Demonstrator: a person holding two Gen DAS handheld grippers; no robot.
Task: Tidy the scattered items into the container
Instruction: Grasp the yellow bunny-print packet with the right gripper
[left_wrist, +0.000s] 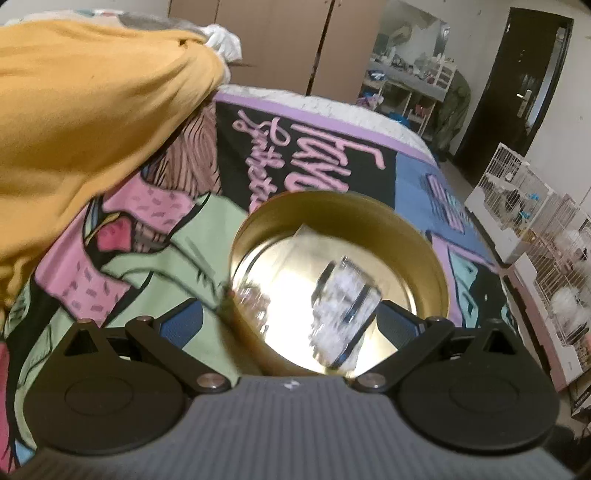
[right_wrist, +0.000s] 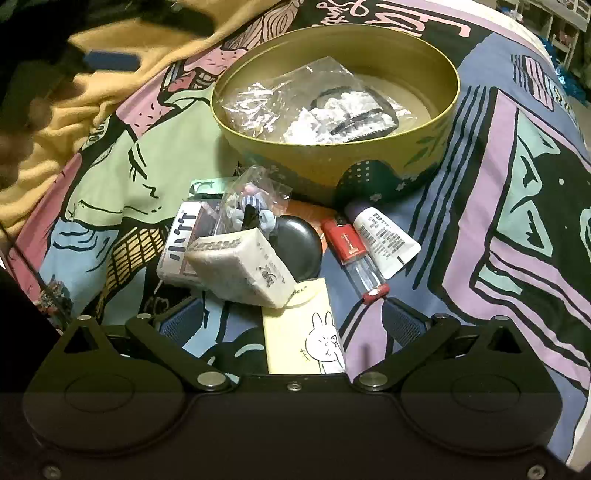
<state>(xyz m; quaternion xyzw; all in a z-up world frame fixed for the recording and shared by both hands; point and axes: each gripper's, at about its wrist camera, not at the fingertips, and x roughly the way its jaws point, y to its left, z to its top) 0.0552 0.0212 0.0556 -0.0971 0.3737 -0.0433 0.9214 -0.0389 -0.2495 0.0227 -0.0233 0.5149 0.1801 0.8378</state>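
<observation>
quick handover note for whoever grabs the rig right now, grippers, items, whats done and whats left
Left gripper: jaws wide open above the round gold tin; a clear packet with black hair ties is blurred between the jaws, not pinched.
Right gripper: open, holding nothing, hovering over the pile in front of the tin.
Done: clear plastic packets with hair ties sit in the tin.
Left on the bedspread: bagged small toy, two tissue packs, black round compact, red-capped bottle, white tube, yellow bunny notepad.
</observation>
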